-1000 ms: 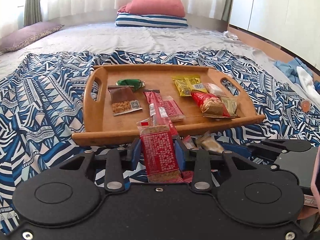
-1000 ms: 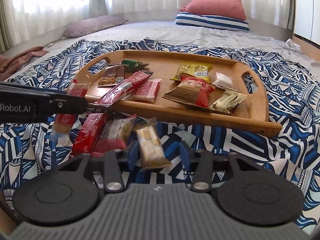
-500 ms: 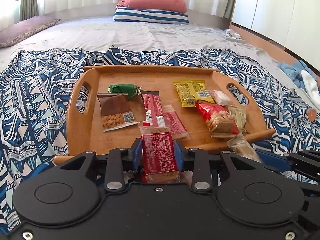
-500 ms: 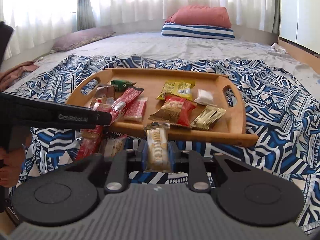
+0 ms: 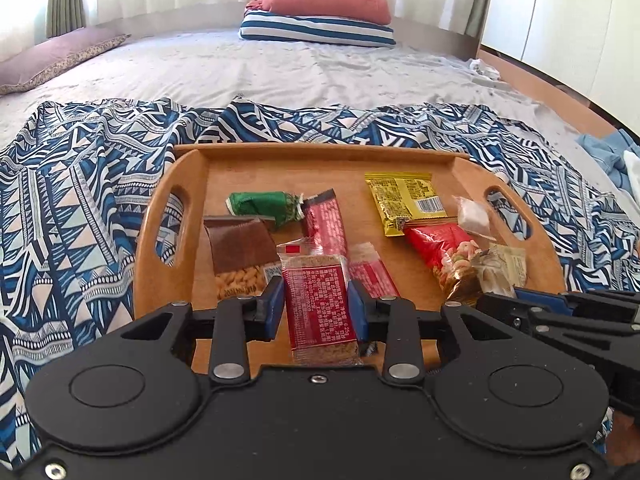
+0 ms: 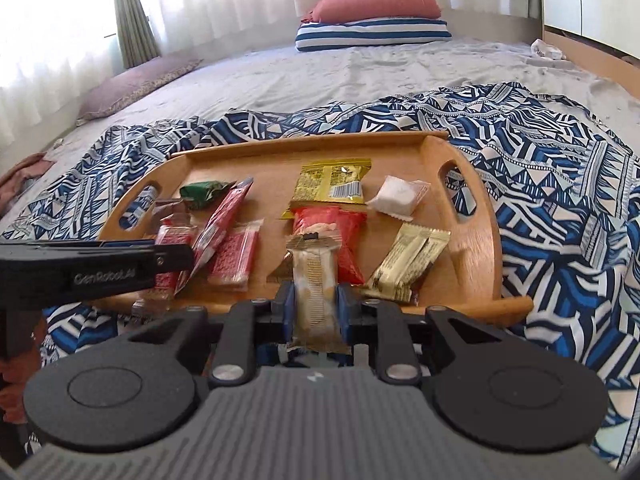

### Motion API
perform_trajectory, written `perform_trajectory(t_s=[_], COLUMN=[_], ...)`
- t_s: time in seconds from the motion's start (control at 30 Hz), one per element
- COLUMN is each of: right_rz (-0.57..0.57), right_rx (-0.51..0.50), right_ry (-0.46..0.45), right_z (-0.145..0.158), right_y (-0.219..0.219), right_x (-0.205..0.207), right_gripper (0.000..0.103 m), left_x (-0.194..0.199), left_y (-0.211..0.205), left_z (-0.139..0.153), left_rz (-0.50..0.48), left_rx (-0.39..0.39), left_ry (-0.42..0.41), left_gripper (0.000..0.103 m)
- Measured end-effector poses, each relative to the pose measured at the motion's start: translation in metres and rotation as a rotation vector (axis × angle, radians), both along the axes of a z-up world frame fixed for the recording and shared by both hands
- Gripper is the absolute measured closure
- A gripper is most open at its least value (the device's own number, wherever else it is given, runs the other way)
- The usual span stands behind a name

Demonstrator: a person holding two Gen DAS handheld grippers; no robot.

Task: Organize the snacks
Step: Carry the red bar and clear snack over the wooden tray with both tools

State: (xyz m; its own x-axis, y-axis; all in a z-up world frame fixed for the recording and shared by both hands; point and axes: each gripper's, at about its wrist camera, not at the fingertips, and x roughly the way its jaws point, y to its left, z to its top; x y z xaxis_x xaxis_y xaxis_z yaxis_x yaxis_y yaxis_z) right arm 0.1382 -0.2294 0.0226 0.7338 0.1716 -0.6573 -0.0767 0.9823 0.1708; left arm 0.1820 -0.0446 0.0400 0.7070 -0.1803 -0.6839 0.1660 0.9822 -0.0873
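A wooden tray (image 5: 168,280) (image 6: 486,240) lies on the patterned blanket and holds several snack packets. My left gripper (image 5: 316,308) is shut on a red snack bar (image 5: 318,304) and holds it over the tray's near edge. My right gripper (image 6: 314,310) is shut on a clear-wrapped wafer bar (image 6: 314,284), also at the tray's near edge. On the tray lie a green packet (image 5: 260,204), a brown nut bar (image 5: 240,252), a yellow packet (image 6: 332,182), a red nut bag (image 6: 332,224), a white packet (image 6: 394,196) and a beige packet (image 6: 408,264).
The tray sits on a blue and white patterned blanket (image 5: 72,208) spread over a grey bed. Striped and red pillows (image 5: 320,16) lie at the far end. The left gripper's body (image 6: 92,272) crosses the right view's left side. Blue cloth (image 5: 608,152) lies at the right.
Both grippers moved forward to the tray's near edge with their packets. The right gripper closed on the wafer bar and lifted it off the blanket.
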Motion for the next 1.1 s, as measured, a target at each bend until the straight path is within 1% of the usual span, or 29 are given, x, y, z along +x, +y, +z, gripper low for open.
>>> perform_trajectory(t_s=[0.2, 0.4, 0.57, 0.67, 0.83, 0.97, 1.1], right_rz=[-0.025, -0.045, -0.072, -0.102, -0.158, -0.162, -0.118], right_rx=[-0.026, -0.047, -0.061, -0.076, -0.055, -0.047, -0.024], right_ry=[0.003, 0.011, 0.020, 0.019, 0.031, 0.043, 0.045], right_z=[-0.001, -0.003, -0.006, -0.006, -0.007, -0.008, -0.008], right_y=[-0.001, -0.004, -0.007, -0.012, -0.026, -0.029, -0.028], right_x=[0.023, 0.041, 0.052, 0.058, 0.071, 0.067, 0.054], right_gripper=[0.077, 0.077, 0.077, 0.077, 0.077, 0.077, 0.077], left_x=[0.019, 0.032, 0.039, 0.045, 0.053, 0.057, 0.059], left_y=[0.012, 0.022, 0.027, 0.030, 0.034, 0.035, 0.036], left_z=[-0.003, -0.012, -0.014, -0.015, -0.017, -0.017, -0.018], left_rz=[0.034, 0.057, 0.071, 0.084, 0.101, 0.106, 0.109], left_rx=[0.000, 0.006, 0.006, 0.004, -0.003, 0.003, 0.009], left_ry=[0.005, 0.013, 0.000, -0.005, -0.011, -0.014, -0.018], left_gripper=[0.071, 0.071, 0.071, 0.071, 0.071, 0.071, 0.071])
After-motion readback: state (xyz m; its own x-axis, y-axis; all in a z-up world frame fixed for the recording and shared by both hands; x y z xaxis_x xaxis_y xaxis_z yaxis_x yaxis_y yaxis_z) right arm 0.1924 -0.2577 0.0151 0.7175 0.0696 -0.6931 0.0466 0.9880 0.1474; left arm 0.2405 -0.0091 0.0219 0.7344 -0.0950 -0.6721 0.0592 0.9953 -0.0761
